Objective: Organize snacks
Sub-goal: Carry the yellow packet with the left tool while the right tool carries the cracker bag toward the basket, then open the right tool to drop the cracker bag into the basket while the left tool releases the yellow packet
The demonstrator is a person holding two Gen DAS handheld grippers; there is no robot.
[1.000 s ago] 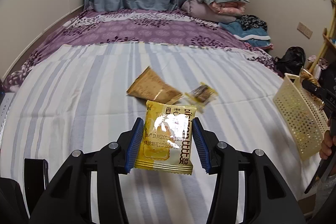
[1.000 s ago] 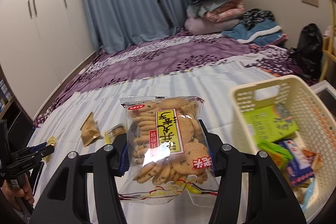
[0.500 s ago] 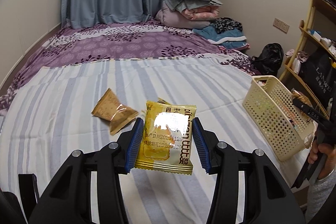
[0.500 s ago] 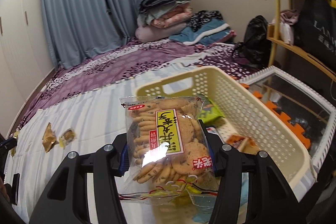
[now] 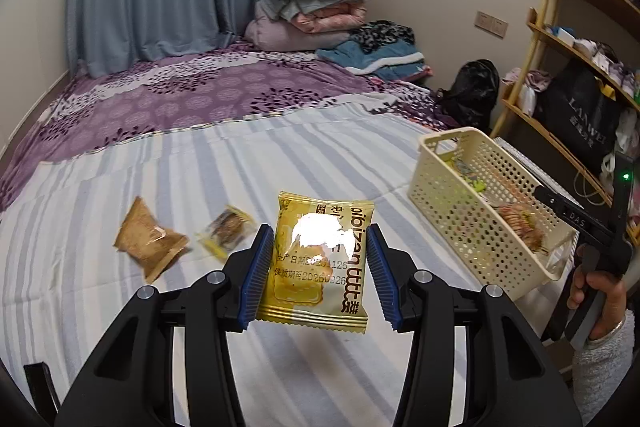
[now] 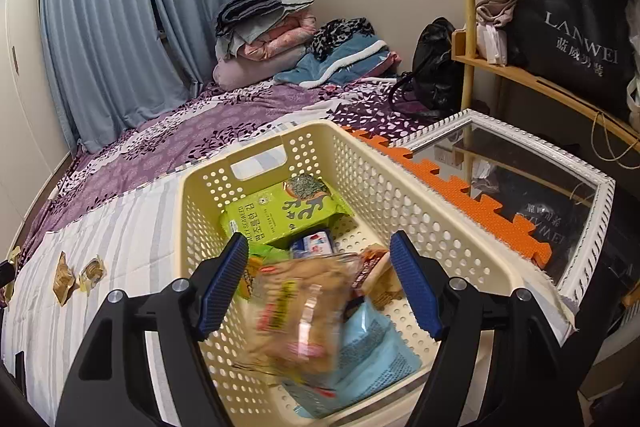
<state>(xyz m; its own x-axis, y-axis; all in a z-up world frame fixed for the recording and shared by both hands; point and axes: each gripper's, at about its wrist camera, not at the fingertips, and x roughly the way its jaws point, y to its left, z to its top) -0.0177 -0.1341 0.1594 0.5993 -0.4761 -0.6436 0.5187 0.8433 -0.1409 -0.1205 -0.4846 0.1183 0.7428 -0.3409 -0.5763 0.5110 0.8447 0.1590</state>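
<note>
above a striped bedsheet [image 5: 120, 307], the left gripper [image 5: 320, 267] pinches a yellow snack packet [image 5: 320, 263] upright between its blue pads. two small wrapped snacks [image 5: 148, 243] lie on the sheet just left of it. over a cream basket [image 6: 360, 163], the right gripper [image 6: 320, 279] is spread wide, gripping nothing; a blurred cookie bag [image 6: 296, 319] sits below it among other packets inside.
</note>
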